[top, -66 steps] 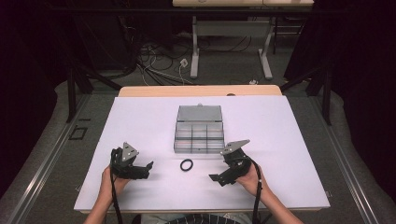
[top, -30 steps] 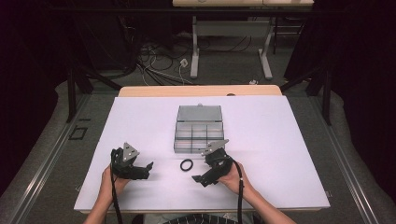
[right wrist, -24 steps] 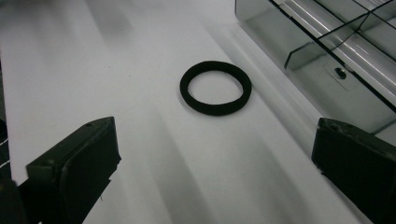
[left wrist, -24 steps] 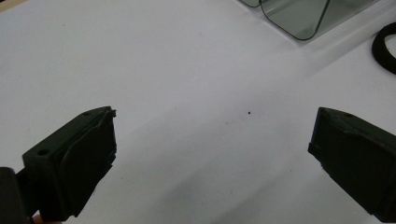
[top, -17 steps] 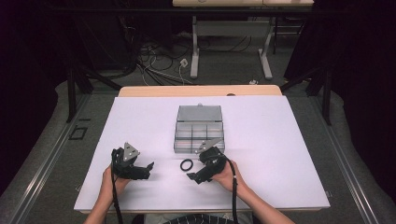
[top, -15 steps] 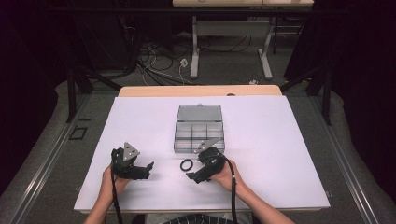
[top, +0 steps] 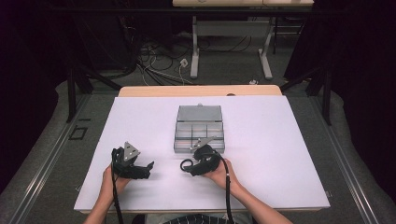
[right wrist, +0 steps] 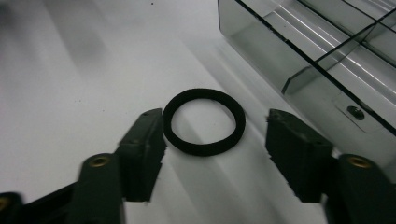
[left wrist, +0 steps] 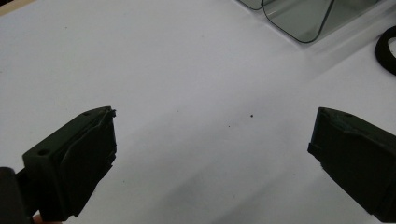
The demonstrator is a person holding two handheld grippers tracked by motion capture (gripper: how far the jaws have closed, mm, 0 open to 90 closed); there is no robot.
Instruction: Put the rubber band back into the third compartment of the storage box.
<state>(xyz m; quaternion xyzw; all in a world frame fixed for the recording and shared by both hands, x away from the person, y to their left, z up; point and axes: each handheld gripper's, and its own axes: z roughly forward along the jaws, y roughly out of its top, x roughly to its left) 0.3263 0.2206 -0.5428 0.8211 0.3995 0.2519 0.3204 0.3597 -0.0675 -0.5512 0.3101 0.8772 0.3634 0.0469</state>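
A black rubber ring (right wrist: 204, 150) lies flat on the white table, just in front of a clear compartment box (right wrist: 303, 60). My right gripper (right wrist: 217, 128) is low over the table with the ring between its jaws. The jaws have just been closing; the left one is at the ring's edge and the right one still stands off it. From above, the ring (top: 182, 164) sits at the tips of the right gripper (top: 187, 168). My left gripper (top: 148, 167) rests on the table to the left, open with nothing between its jaws (left wrist: 212, 144).
The compartment box (top: 200, 126) stands mid-table with its lid open to the far side, right behind the right gripper. Its corner (left wrist: 299, 18) and the ring (left wrist: 385, 51) show in the left gripper view. The white table (top: 280, 140) spreads wide on both sides.
The right gripper has slid left, from the right of the box's front to the ring, and its jaws have narrowed around it. The left gripper has stayed put.
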